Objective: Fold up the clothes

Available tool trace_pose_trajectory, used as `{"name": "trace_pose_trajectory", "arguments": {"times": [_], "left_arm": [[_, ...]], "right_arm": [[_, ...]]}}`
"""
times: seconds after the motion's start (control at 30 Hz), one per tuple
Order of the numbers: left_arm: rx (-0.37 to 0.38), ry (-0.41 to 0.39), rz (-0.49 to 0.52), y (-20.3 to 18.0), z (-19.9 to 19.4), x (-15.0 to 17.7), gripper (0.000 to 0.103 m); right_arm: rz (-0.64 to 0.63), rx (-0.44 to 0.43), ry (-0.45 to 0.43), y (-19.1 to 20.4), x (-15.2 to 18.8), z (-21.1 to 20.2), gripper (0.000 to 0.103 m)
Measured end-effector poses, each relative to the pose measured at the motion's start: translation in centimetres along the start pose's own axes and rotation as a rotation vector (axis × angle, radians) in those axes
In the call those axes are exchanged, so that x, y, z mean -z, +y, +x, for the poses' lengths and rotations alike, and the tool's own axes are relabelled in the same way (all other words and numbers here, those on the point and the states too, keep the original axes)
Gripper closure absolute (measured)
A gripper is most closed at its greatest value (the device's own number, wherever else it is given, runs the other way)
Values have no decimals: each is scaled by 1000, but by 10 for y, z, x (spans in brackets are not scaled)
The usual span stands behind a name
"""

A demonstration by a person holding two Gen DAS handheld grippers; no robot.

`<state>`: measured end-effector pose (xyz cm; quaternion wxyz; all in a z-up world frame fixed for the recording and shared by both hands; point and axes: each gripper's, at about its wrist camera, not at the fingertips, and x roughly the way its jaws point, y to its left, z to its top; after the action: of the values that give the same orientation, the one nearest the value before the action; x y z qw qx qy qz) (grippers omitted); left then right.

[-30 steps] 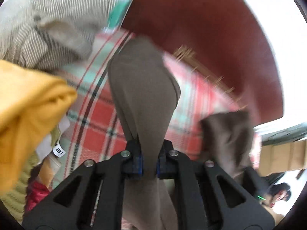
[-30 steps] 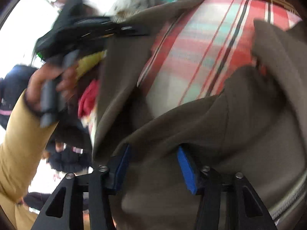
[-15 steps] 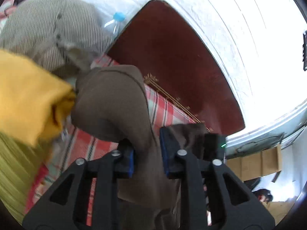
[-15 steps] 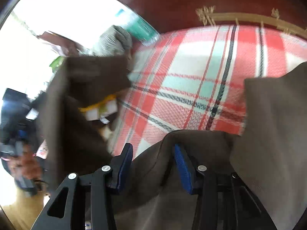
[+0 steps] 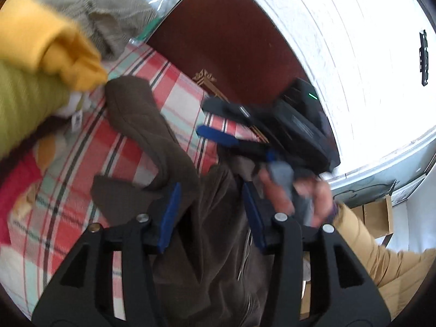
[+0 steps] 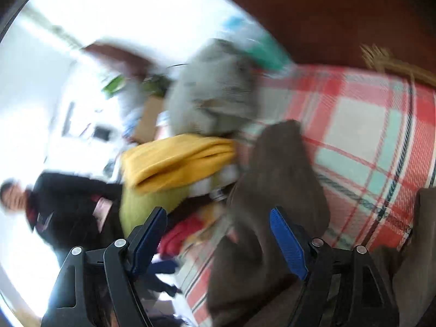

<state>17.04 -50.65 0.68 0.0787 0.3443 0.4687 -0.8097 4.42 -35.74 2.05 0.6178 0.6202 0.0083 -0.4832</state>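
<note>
Brown garment (image 5: pixel 152 125) matt soft cloth; plaid bedcover (image 5: pixel 174 81) woven; headboard (image 5: pixel 231 35) glossy wood; yellow knit (image 6: pixel 177 158) ribbed.

Brown garment (image 6: pixel 280 179) between parted fingers (image 6: pixel 287 241)

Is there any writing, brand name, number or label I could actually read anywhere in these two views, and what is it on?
No text reads clearly in either view.
White garment tag by the clothes pile: a dark mark, too small and blurred to read.
Label panel on the right tool's body: blurred, unreadable.
Gold ornament on the dark red headboard: decoration, not lettering.
The right wrist view is too motion-blurred for any text.
</note>
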Motion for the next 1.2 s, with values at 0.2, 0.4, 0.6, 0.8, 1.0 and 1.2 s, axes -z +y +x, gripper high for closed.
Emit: {"name": "trace_pose_trajectory", "arguments": {"times": [0.2,0.4,0.6,0.8,1.0,1.2], "left_arm": [[-5,40,-91,30,-7,51,44],[41,89,-157,41,-1,77,43],[125,168,-77,22,14,86,32],[215,165,-15,-8,42,66,29],[178,60,4,-27,67,35,29],[47,-29,-129,-2,78,35,29]], "right_arm": [[174,90,52,-61,-2,30,23],[65,30,166,-46,-7,77,67],[-97,-116,111,23,-21,64,90],[-407,-315,-7,150,-20,-16,91],[-547,-344,-44,194,17,-79,91],[-530,-251,-89,153,77,-133,92]]}}
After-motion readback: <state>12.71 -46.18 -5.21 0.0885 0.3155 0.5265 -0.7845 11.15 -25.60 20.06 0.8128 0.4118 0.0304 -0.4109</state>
